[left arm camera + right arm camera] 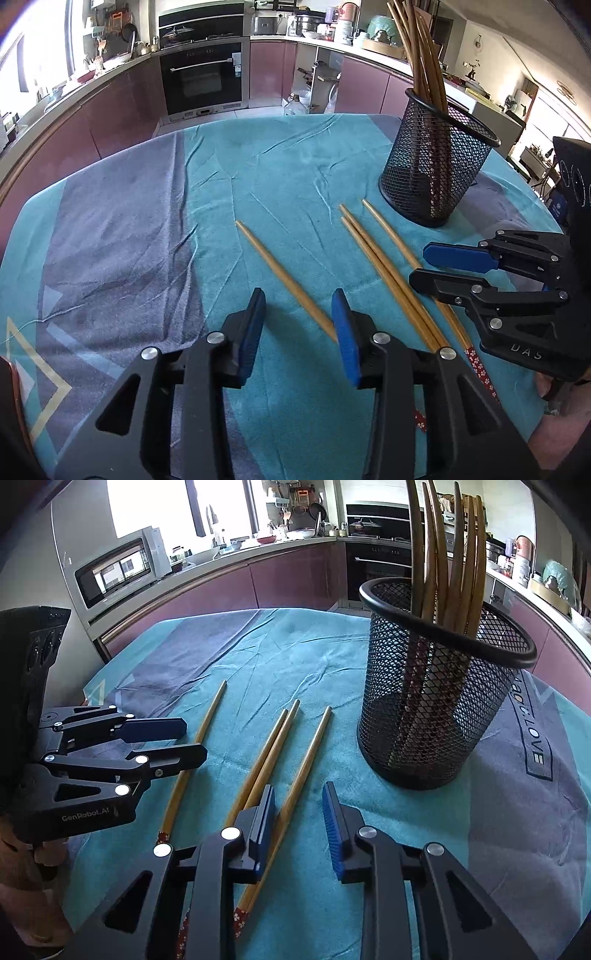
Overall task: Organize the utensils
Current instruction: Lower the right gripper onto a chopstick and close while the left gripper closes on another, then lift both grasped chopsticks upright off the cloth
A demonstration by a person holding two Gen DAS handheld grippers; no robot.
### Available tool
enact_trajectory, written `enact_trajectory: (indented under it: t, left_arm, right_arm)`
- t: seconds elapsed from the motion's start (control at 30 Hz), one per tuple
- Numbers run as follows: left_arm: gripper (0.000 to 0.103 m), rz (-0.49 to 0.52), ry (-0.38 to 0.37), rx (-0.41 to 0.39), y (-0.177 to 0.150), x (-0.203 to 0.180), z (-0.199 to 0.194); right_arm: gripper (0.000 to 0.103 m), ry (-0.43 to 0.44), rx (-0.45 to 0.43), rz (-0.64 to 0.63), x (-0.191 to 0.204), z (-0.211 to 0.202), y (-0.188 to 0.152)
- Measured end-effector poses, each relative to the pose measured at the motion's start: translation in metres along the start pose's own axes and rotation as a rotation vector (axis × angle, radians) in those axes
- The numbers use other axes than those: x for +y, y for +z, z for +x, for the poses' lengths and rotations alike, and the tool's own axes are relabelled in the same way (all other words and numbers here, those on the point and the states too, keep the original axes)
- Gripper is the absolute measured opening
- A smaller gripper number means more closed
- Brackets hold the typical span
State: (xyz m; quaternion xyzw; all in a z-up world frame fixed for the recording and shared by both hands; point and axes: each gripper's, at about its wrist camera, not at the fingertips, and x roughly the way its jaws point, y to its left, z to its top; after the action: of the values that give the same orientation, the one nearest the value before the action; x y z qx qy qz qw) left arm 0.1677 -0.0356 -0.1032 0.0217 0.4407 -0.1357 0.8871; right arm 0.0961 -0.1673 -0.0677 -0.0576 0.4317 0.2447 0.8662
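Step in hand: pick-up stage, nothing grasped yet. Four loose chopsticks lie flat on the teal cloth over the tabletop: a lone chopstick furthest left, a touching pair in the middle, and a fourth chopstick nearest the mesh holder. The holder stands upright just beyond their tips and already carries several chopsticks, leaning against its far rim.

My left gripper hovers low with jaws released and empty; the lone chopstick's patterned end runs under its right finger. My right gripper is likewise released and empty, and the fourth chopstick passes beside its left finger, partly between the jaws.

Judgement: next move is to lower one gripper, centre a stick between the fingers, clench, lift and tip it into the holder.

Room: cloth to the left is bare and open. The two grippers sit near each other over the handle ends, so they could clash. The near side of the holder mouth is free.
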Motion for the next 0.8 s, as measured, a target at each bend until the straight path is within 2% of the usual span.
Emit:
enact_trajectory:
  t: [0.1,0.17,0.27,0.47,0.57,0.8]
  left_arm:
    - [0.033,0.011,0.017,-0.006,0.003,-0.004,0.003]
    - [0.02,0.018,0.021,-0.009,0.004,-0.007,0.004]
    - [0.014,0.018,0.001,-0.012,0.003,-0.011,0.003]
    - [0.013,0.015,-0.019,-0.012,-0.003,-0.011,-0.001]
    - [0.021,0.005,-0.015,-0.005,-0.003,-0.008,0.002]
    - [0.021,0.0,-0.013,-0.007,0.002,-0.009,0.007]
  right_arm:
    - [0.015,-0.006,-0.001,0.004,-0.002,0.001,0.002]
    - [0.011,-0.001,-0.001,0.012,-0.003,0.001,0.001]
    - [0.007,0.004,-0.001,0.017,-0.005,0.0,0.0]
    - [0.006,0.012,0.003,0.022,-0.01,-0.004,-0.004]
    - [0.007,0.0,0.007,0.026,-0.011,-0.002,-0.003]
    - [0.006,-0.003,-0.004,0.022,-0.012,-0.001,-0.002]
